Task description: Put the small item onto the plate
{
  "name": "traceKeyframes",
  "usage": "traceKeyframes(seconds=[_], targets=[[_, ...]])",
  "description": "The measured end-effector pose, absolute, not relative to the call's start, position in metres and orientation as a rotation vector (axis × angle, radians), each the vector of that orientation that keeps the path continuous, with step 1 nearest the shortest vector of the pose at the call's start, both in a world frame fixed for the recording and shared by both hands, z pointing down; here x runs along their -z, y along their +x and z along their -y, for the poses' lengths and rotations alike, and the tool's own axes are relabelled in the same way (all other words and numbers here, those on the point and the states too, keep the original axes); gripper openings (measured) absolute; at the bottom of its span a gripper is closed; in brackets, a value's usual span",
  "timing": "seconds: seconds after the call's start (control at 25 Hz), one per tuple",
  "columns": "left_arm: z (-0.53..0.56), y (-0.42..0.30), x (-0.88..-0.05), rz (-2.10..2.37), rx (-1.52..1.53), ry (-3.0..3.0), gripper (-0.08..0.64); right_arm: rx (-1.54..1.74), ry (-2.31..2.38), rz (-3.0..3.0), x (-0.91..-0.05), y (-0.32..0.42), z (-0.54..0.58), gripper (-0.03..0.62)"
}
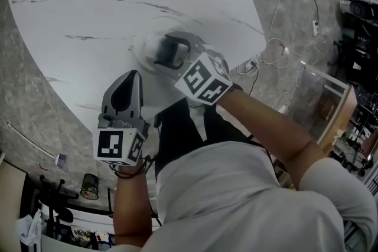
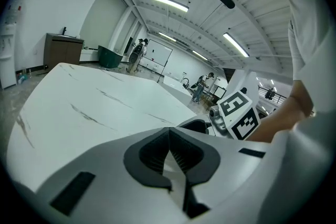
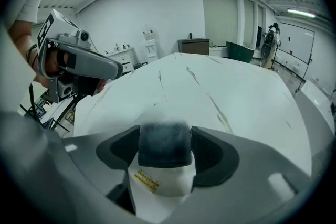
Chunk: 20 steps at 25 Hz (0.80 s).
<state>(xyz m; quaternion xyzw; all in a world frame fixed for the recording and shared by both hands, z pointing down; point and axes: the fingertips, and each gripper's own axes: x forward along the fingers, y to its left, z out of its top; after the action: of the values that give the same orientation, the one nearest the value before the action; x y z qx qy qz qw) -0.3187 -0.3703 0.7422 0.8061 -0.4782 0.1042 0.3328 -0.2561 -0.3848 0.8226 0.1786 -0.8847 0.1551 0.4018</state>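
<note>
Now right claw [image 3: 164,136] outstretched, clamping small item [image 3: 161,168] over plate [image 1: 142,49], left claw [image 2: 170,157] closed

The right hand-held gripper's [image 3: 164,150] matt grey plastic jaws, with ribbed black pads [image 3: 212,157], clamp a small smooth white item with a matt dark cap [image 3: 163,178]. Beneath it: a clear glassy plate [image 1: 143,49] on the smooth white marble-look table [image 3: 247,97].
</note>
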Motion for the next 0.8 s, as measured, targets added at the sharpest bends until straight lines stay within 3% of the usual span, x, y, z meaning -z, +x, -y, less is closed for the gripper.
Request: traceKeyframes(seconds=[0.8], targets=[[0.357,-0.326,-0.737,1.255,-0.261,2.098,0.006,-0.327,0.510,2.216,-0.829,-0.252,0.384,0.293]])
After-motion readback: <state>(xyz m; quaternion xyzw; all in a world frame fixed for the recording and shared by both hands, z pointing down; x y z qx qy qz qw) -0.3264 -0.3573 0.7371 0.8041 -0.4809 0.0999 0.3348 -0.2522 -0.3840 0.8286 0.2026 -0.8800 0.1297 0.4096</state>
